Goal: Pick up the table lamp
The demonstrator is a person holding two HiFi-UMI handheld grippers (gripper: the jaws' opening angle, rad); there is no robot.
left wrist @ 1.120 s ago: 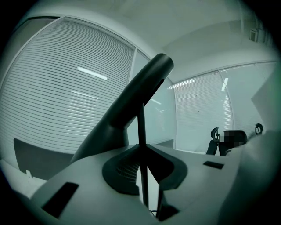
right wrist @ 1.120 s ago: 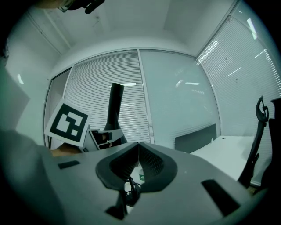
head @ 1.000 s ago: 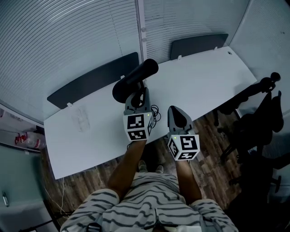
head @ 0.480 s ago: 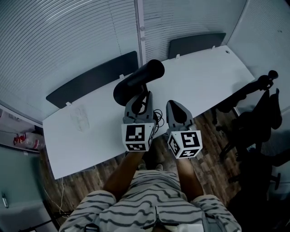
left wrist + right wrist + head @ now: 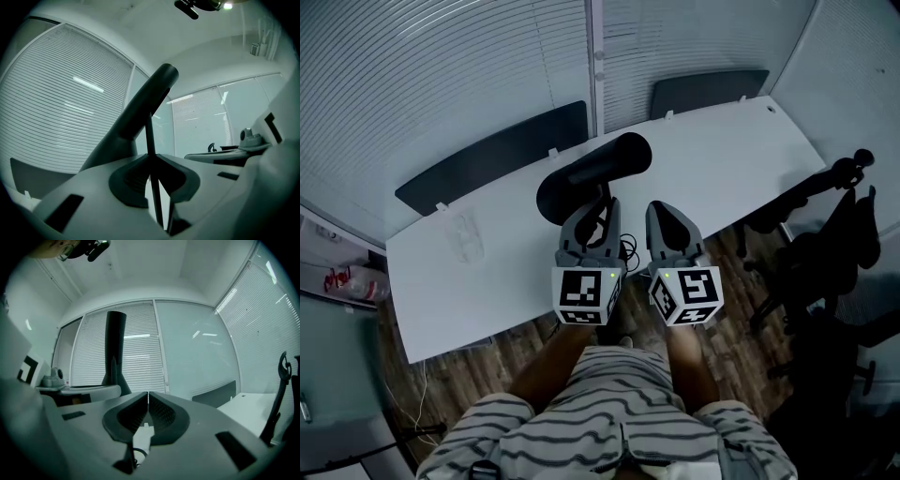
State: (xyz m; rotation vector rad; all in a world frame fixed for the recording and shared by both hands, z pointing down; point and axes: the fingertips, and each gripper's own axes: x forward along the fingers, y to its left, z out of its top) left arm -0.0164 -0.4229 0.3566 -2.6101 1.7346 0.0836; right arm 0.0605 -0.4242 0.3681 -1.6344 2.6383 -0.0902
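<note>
In the head view the left gripper [image 5: 592, 214] hides the lower stem and base of the table lamp [image 5: 598, 171]. Only its dark tubular head shows, at frame centre above the white table [image 5: 731, 159]. The left jaws pinch the lamp's thin stem [image 5: 151, 140]. The right gripper [image 5: 671, 223], just beside, has its jaws pressed together on nothing. Slatted blinds [image 5: 441, 84] fill the upper frame, with wood floor [image 5: 478, 375] below.

- Your left gripper [image 5: 598, 206] pointed level, its fingers [image 5: 133, 177] pinched on the thin stem [image 5: 150, 136] of the table lamp [image 5: 592, 173].
- Your right gripper [image 5: 664, 214] sat level just beside it, its fingers together on nothing.
- Both forearms [image 5: 546, 366] reached forward, side by side.
</note>
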